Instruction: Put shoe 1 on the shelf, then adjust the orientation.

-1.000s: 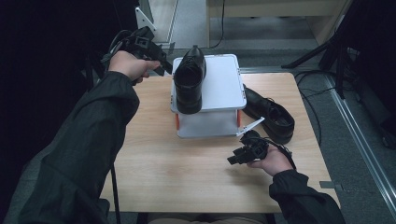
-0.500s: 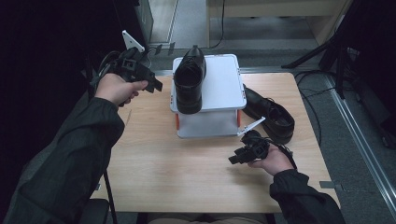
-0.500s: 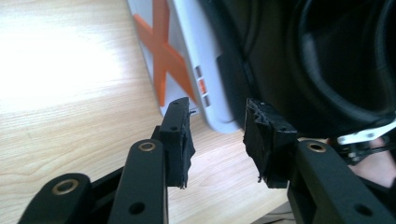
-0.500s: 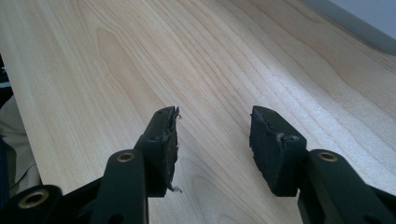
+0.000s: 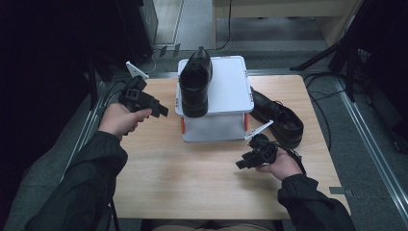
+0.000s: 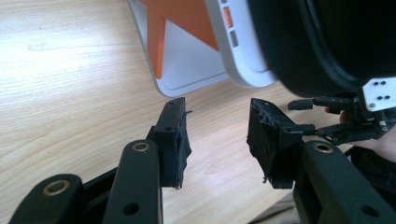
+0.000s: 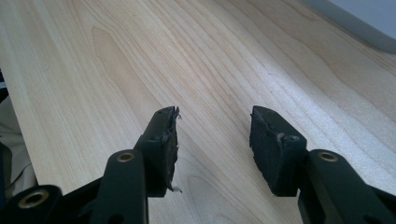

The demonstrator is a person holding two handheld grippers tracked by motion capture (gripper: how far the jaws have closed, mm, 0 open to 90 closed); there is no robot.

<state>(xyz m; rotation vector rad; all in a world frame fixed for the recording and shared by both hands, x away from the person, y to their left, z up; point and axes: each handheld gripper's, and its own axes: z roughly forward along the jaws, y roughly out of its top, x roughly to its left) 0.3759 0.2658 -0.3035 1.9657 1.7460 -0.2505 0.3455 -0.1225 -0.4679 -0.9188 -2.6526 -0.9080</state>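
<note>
In the high view, one black shoe (image 5: 194, 83) stands on the left part of the white box lid (image 5: 228, 84), toe toward the far side and heel overhanging the near edge, while the second shoe (image 5: 279, 118) lies on the wooden table (image 5: 192, 183) just right of the box. The left gripper (image 5: 155, 107) has come away from the shoe it was beside a second ago: it has dropped down and to the left, and now sits over the table's left edge, well apart from the box, its jaws pointing right toward it. Its jaws have just been opening and nothing is between them, so the first shoe appears placed and let go. The right gripper (image 5: 242, 164) is low over the table near the front of the box, where it was a second ago, close to the second shoe but not touching it. In the left gripper view, the left gripper (image 6: 218, 136) stands moderately wide and empty over bare wood, with the box corner (image 6: 187, 51) and the shoe's rounded heel (image 6: 322, 42) ahead and above, and the other gripper (image 6: 303, 103) farther off at the right. In the right gripper view, the right gripper (image 7: 214, 135) is also spread wide, with only table grain between the pads (image 7: 271, 144). The likely next job is the shoe on the table, which the right hand seems best placed to take.
</note>
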